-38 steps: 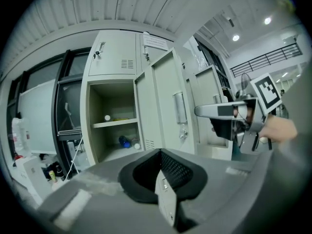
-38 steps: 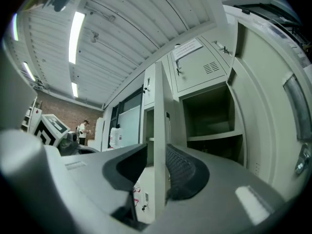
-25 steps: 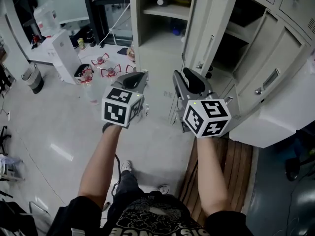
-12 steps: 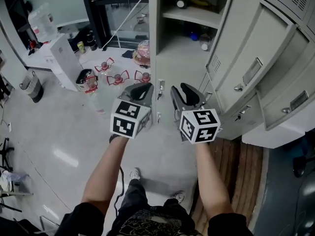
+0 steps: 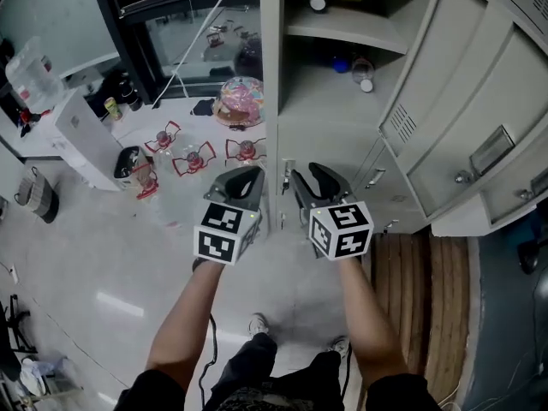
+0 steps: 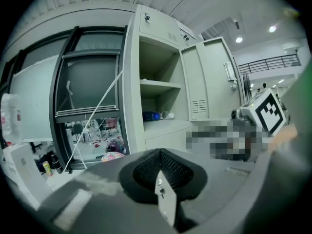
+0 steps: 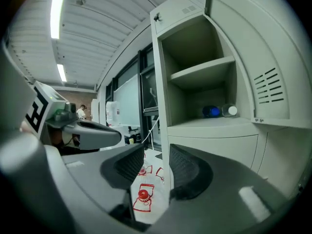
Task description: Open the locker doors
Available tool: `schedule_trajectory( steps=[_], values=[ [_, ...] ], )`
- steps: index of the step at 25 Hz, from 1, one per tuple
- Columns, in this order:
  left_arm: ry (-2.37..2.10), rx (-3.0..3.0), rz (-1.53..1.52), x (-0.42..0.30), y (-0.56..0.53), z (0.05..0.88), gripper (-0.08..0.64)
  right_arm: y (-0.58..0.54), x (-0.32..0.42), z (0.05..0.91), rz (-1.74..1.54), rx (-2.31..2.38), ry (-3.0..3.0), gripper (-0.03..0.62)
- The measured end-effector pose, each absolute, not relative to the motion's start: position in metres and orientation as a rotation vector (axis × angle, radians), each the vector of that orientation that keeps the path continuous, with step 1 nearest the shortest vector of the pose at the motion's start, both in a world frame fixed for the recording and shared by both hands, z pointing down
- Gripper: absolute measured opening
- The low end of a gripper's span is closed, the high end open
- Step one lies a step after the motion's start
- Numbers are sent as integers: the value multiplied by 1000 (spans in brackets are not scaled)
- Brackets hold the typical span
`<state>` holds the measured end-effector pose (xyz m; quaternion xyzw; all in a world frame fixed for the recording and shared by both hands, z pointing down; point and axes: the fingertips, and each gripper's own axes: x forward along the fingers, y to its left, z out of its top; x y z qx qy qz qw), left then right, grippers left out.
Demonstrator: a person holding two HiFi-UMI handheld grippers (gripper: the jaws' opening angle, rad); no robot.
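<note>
Fingers of right gripper [image 7: 156, 148] just opening, empty; left gripper [image 6: 159, 151] fingers together.

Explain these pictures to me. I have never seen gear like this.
A person holds a two-jaw gripper in each hand; the marked cube on each is part of it. The top-down picture is from a head camera; the other two from cameras riding on the grippers. Ahead stands a locker, its upper door open, bottles lying inside. The left gripper looks shut and empty. The right gripper grips nothing, its jaws having just been opening; the locker's edge shows through the gap.
</note>
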<state>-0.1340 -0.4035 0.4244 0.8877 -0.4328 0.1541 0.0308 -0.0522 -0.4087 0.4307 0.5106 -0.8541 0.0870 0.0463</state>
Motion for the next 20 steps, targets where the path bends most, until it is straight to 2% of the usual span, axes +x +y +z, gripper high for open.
schedule_trajectory(
  steps=[10, 20],
  values=[
    [-1277, 2768, 398, -150, -434, 458, 2, -440, -74, 487, 309, 1577, -2519, 175],
    [-1286, 2759, 415, -138, -455, 533, 2, -486, -81, 574, 311, 1524, -2544, 175]
  ],
)
